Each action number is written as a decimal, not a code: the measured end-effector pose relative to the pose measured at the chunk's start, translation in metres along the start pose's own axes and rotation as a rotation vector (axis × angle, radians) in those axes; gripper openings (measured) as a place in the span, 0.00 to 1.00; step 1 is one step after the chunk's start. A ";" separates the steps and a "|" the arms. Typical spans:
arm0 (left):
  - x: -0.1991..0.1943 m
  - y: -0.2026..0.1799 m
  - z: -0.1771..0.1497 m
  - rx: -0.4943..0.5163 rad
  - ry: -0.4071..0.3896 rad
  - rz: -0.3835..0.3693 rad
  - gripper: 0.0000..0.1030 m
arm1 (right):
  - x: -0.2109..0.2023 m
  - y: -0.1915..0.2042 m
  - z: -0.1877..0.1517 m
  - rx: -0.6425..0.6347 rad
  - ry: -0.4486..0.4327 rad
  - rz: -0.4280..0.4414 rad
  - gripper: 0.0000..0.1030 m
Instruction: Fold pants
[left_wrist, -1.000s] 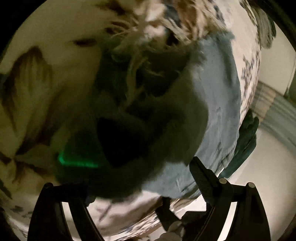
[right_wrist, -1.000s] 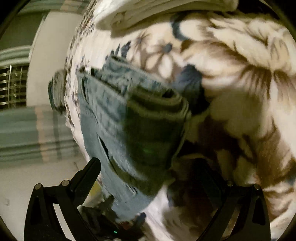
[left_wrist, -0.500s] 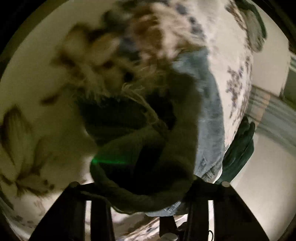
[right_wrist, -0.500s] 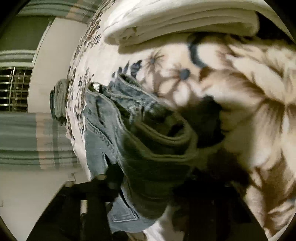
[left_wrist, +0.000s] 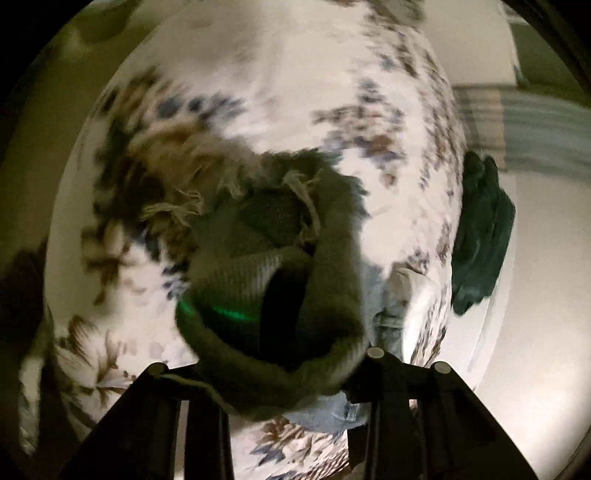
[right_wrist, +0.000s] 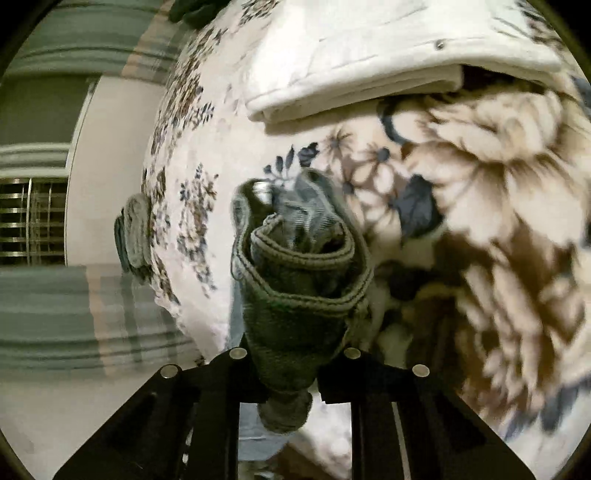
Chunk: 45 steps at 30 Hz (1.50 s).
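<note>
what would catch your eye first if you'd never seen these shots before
The bunched denim pants fill the middle of both views, their thick hem clamped in the right tongs and a frayed end pinched in the left tongs. Behind them spreads a bold floral bedspread, with a folded white blanket at the top of the right view.

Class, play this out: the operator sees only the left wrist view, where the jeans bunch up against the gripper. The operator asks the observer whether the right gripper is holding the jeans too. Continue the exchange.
Observer: Yes. The right gripper is shut on a thick hemmed fold of the jeans.
Operator: Anything else on the bed I can't see?
Observer: A folded white blanket lies beyond the jeans on the floral bedspread.
Operator: What's off the bed's edge on that side?
Observer: A metal wire rack stands by the wall.
</note>
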<state>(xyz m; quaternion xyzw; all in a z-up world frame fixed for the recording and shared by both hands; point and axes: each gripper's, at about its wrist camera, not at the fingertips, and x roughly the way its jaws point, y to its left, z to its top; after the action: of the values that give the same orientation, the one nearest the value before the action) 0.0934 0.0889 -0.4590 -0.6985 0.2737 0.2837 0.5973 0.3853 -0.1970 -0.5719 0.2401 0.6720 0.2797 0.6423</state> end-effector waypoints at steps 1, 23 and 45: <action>-0.006 -0.007 0.002 0.024 0.007 0.005 0.29 | -0.008 0.002 -0.003 0.010 -0.007 0.004 0.18; 0.180 -0.418 -0.050 0.765 0.422 -0.240 0.29 | -0.245 0.058 0.161 0.249 -0.670 -0.008 0.16; 0.332 -0.270 -0.039 0.859 0.565 -0.008 0.29 | -0.088 -0.105 0.151 0.433 -0.655 -0.030 0.17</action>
<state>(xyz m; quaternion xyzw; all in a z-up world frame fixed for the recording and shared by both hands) 0.5196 0.0732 -0.5105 -0.4406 0.5137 -0.0566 0.7340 0.5447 -0.3227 -0.5825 0.4367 0.4783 0.0306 0.7613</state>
